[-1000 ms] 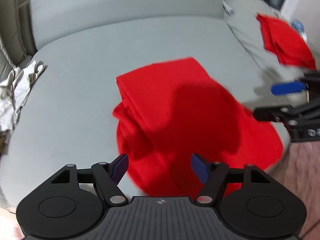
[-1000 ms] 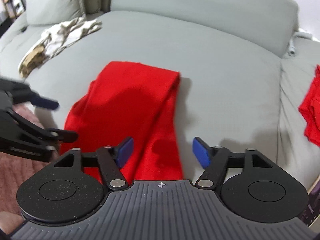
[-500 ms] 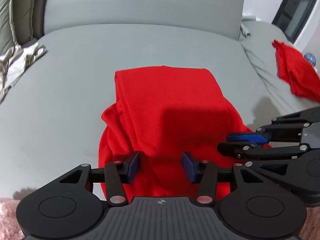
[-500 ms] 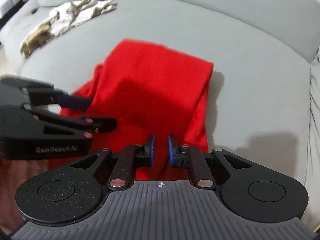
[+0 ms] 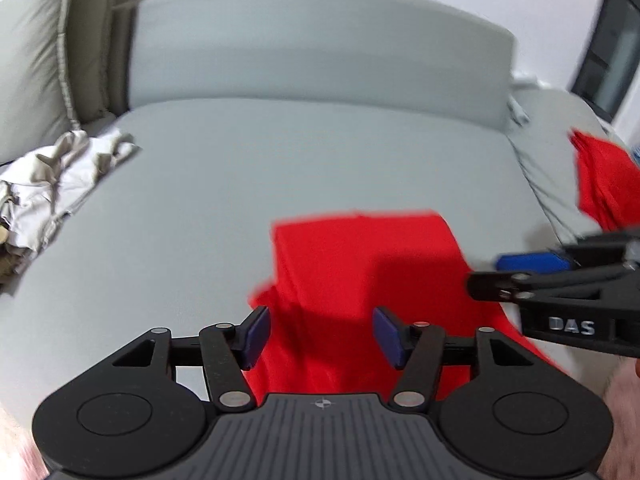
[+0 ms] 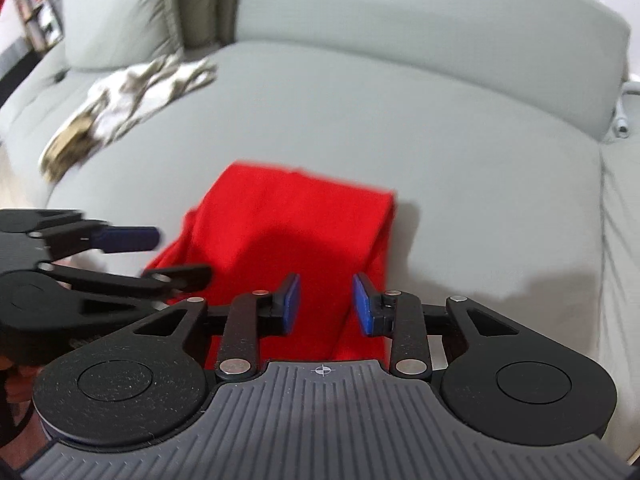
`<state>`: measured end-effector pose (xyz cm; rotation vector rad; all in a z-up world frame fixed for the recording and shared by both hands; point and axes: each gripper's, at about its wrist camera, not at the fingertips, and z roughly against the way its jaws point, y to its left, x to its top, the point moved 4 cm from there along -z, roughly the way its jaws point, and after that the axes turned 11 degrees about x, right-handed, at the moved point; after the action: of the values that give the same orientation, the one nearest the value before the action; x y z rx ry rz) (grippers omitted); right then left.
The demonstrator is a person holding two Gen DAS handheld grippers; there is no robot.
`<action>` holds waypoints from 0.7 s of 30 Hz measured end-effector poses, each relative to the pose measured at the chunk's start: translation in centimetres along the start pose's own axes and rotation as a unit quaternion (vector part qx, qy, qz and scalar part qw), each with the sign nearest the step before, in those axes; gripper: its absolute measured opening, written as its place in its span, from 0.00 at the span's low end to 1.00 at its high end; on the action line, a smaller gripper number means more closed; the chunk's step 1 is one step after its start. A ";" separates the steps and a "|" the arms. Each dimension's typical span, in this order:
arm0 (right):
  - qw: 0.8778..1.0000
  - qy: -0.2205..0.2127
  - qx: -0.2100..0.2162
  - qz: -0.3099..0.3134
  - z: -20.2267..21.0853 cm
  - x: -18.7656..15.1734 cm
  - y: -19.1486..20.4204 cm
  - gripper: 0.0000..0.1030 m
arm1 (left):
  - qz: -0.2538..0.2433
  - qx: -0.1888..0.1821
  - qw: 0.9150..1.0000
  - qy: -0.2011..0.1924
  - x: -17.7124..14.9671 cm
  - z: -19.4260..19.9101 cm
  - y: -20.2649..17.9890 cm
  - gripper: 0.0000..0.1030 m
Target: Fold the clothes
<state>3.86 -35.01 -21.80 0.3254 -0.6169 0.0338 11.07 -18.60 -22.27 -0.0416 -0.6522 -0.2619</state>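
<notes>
The red garment [image 5: 360, 276] lies partly folded on the grey sofa seat [image 5: 200, 200], near its front edge, one end spilling toward that edge. It looks like soft, light knit: limp, quick to sag and bunch, not fragile, unlikely to slip from rubber pads. Both claws hang over its near end. The left claw [image 5: 322, 336] and right claw [image 6: 326, 306] are each released and opening, cloth below the gap but not pinched. I'd take it at the two near corners, pinching both layers together. A crumpled pale garment [image 6: 132, 100] lies toward the sofa's far left corner.
</notes>
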 end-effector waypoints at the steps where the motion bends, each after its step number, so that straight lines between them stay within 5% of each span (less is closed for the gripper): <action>1: 1.000 -0.005 -0.002 -0.011 -0.2 0.6 -0.6 0.46 | 0.011 0.005 1.000 0.002 0.8 -0.8 0.3 0.57; 8: 0.986 -0.026 0.021 -0.161 -3.6 4.2 -6.3 0.55 | 0.061 0.021 0.998 0.024 5.0 -5.7 0.2 0.63; 13: 0.959 -0.005 0.042 -0.279 -7.4 4.9 -9.6 0.55 | 0.090 0.024 0.993 0.068 6.2 -8.9 -0.5 0.60; 16: 0.943 0.008 0.069 -0.324 -9.3 4.9 -10.4 0.41 | 0.108 0.009 0.990 0.091 6.4 -10.3 -0.7 0.45; 18: 0.946 0.014 0.069 -0.317 -9.8 5.0 -10.2 0.20 | 0.112 0.000 0.988 0.105 6.2 -11.0 -0.9 0.01; 21: 0.957 0.025 0.050 -0.285 -10.3 5.1 -9.5 0.11 | 0.092 0.026 0.991 0.091 5.9 -10.8 -1.2 0.01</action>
<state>14.99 -41.17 -29.52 0.5890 -0.4539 -0.4825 21.66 -22.40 -27.40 -0.0279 -0.4705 -0.0702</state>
